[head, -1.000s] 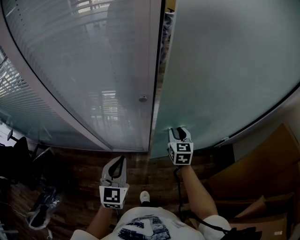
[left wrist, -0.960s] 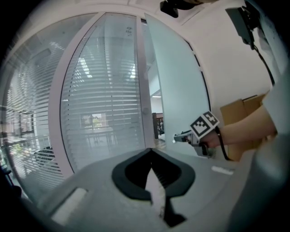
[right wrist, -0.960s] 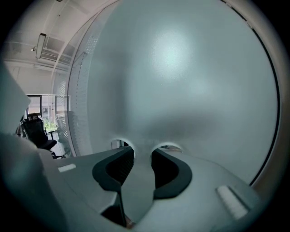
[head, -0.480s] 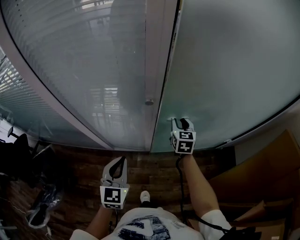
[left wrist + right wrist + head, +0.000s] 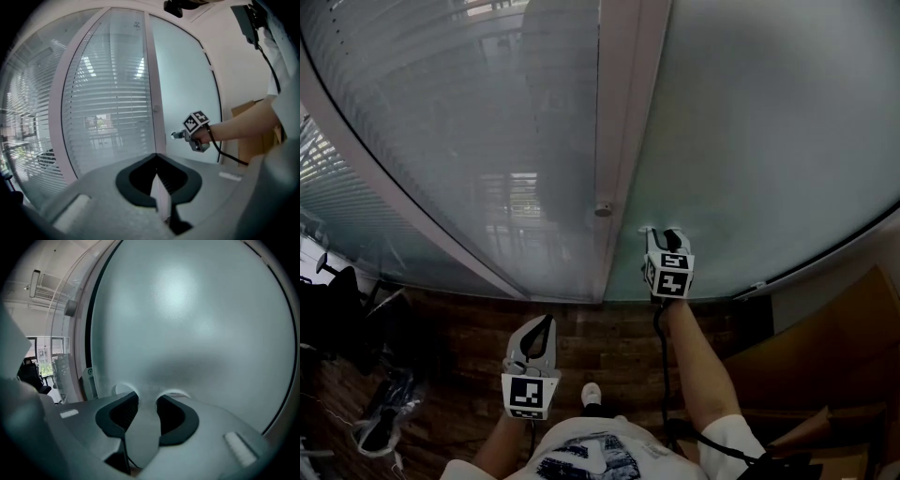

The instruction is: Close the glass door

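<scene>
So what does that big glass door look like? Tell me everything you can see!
The glass door is a tall, frosted, pale grey-green pane that you cannot see through. It stands upright to the right of a pale frame post, with its left edge close beside that post. In the right gripper view a dark strip runs along that edge. Its bottom meets the wooden floor. The right gripper is on it low down near that edge, jaws apart, with the tips looking pressed against the glass.

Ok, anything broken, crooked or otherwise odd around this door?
Nothing stands out. The frosted glass door looks whole and unmarked. The right gripper has its open jaws tip-first against the pane near its edge. The left gripper hangs back, shut and empty.
</scene>
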Demonstrator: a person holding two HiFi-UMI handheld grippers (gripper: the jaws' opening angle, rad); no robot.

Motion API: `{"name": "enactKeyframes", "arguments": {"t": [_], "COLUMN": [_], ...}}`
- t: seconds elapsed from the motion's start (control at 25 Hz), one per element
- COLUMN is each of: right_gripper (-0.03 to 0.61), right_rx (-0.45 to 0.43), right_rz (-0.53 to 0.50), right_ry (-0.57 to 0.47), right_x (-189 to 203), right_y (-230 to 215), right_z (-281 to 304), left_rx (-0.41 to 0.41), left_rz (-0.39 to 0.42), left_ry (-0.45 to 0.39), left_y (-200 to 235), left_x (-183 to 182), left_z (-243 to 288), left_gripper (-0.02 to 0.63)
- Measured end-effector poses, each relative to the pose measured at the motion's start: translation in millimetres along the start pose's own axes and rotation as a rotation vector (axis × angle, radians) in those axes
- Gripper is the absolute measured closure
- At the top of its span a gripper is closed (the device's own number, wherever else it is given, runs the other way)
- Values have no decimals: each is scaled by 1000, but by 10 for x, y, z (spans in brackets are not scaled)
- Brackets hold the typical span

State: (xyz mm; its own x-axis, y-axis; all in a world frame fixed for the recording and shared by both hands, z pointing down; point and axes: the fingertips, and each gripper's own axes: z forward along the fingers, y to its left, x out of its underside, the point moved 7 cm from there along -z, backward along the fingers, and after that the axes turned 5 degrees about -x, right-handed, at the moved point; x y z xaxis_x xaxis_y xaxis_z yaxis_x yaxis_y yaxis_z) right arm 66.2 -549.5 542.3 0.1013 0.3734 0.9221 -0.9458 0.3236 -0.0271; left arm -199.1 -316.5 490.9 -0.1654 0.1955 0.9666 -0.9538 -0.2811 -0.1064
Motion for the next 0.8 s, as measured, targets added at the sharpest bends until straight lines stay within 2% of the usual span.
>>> {"name": "enactKeyframes", "arguments": {"t": [0.8], "right_gripper": [446], "right_rx": [2], "right_rz": [-12], "right_ry": [0], "right_x": [-63], "right_y": [8], "right_z": [96], "left_rx": [-4], "left_rz": [0], "left_ry": [8], "left_y": [1], "left_x": [28], "left_z": [-20], "left_gripper": [611]}}
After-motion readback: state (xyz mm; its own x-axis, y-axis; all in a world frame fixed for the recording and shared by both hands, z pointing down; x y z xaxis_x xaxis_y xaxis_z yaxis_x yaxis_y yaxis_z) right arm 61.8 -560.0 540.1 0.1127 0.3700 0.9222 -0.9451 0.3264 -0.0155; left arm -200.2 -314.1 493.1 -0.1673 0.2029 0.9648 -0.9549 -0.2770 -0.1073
